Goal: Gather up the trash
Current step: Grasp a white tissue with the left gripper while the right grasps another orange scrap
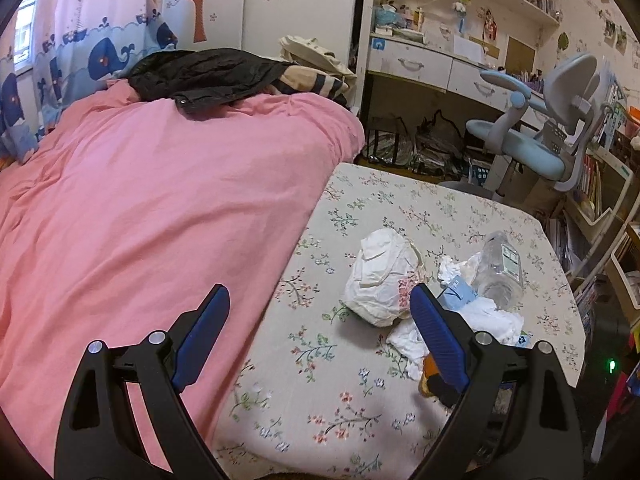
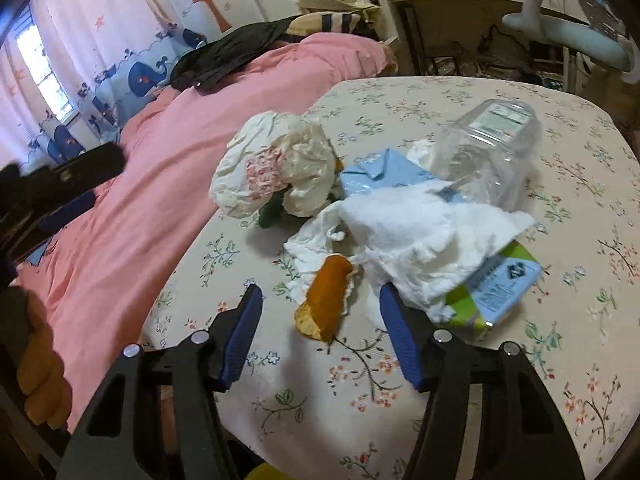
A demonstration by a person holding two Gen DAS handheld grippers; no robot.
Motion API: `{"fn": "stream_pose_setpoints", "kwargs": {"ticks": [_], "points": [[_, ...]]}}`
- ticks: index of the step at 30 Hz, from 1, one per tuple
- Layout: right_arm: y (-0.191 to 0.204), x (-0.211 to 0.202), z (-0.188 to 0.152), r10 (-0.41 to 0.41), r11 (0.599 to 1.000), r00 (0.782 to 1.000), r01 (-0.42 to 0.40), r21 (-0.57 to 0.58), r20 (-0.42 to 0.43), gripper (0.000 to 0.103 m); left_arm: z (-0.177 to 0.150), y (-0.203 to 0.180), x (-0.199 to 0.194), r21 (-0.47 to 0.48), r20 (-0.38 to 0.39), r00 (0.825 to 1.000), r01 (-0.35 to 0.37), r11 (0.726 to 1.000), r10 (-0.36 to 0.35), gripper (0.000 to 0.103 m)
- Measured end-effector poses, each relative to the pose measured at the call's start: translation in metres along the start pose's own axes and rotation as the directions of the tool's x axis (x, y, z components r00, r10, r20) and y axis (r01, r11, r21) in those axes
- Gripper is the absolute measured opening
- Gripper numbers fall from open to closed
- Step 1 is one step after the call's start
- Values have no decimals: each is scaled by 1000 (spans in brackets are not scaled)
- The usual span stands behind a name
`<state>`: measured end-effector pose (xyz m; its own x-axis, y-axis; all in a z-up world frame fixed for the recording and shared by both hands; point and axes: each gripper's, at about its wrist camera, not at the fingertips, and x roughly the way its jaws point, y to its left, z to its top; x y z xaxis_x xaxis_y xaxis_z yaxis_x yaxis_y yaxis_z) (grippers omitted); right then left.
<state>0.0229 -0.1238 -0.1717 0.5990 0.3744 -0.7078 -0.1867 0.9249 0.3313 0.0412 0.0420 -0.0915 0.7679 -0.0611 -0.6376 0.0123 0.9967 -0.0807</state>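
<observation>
A pile of trash lies on the floral-cloth table (image 2: 400,360): a crumpled white bag (image 2: 276,164), white tissues (image 2: 416,228), an orange peel (image 2: 326,300), a clear plastic bottle (image 2: 486,140), a blue packet (image 2: 380,172) and a green-blue tissue pack (image 2: 496,288). My right gripper (image 2: 320,316) is open, its fingers on either side of the peel, just short of it. My left gripper (image 1: 320,312) is open and empty above the table's left edge. From there the bag (image 1: 380,276) and bottle (image 1: 500,268) lie ahead to the right.
A bed with a pink quilt (image 1: 140,200) adjoins the table on the left, with dark clothes (image 1: 200,76) piled at its far end. A blue desk chair (image 1: 540,132) and a cluttered desk (image 1: 440,64) stand beyond the table. Shelves (image 1: 600,200) are at the right.
</observation>
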Motion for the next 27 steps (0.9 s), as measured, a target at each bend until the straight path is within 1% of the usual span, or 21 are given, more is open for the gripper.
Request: {"fn": "stream_pose_setpoints", "kwargs": {"ticks": [2, 3, 5, 6, 7, 10, 15, 17, 19, 20, 21, 22, 23, 24, 27], "points": [[5, 4, 0, 2, 1000, 1000, -3, -18, -13, 50, 2, -7, 10, 14, -11, 1000, 4, 1000, -3, 88], [6, 8, 1, 4, 1000, 1000, -4, -22, -22, 46, 3, -10, 15, 24, -15, 1000, 4, 1000, -4, 88], [8, 14, 1, 1, 1000, 999, -2, -28, -41, 42, 4, -17, 24, 45, -25, 1000, 7, 999, -6, 88], [7, 16, 1, -4, 1000, 999, 3, -30, -46, 39, 4, -18, 27, 51, -27, 1000, 9, 999, -8, 88], [6, 18, 1, -12, 999, 999, 10, -33, -52, 32, 6, -21, 31, 59, -30, 999, 12, 998, -10, 88], [1, 18, 1, -24, 999, 998, 22, -33, -65, 22, 10, -27, 43, 70, -39, 999, 20, 997, -17, 88], [2, 11, -4, -11, 999, 997, 7, -43, -76, 18, 16, -35, 69, 76, -72, 997, 45, 996, -39, 88], [4, 6, -7, 5, 999, 997, -8, -48, -77, 18, 17, -35, 75, 82, -86, 995, 67, 994, -60, 75], [8, 1, -10, 19, 999, 997, -23, -49, -77, 18, 18, -33, 82, 72, -132, 985, 118, 990, -108, 37], [10, -2, -12, 29, 998, 997, -33, -50, -77, 18, 18, -31, 84, 57, -149, 980, 139, 989, -130, 29], [13, -4, -13, 38, 998, 996, -42, -53, -77, 18, 18, -27, 84, 40, -160, 976, 157, 987, -149, 14], [15, -6, -13, 44, 997, 996, -48, -55, -76, 18, 17, -26, 84, 37, -161, 975, 162, 986, -154, 8], [17, -9, -15, 52, 997, 996, -56, -58, -75, 18, 17, -24, 82, 36, -158, 974, 169, 985, -161, 6], [18, -10, -15, 58, 996, 996, -62, -59, -74, 18, 17, -22, 79, 33, -154, 973, 180, 983, -173, 1], [20, -16, -17, 69, 996, 995, -73, -59, -69, 18, 21, -13, 63, 8, -125, 969, 215, 977, -213, 1]]}}
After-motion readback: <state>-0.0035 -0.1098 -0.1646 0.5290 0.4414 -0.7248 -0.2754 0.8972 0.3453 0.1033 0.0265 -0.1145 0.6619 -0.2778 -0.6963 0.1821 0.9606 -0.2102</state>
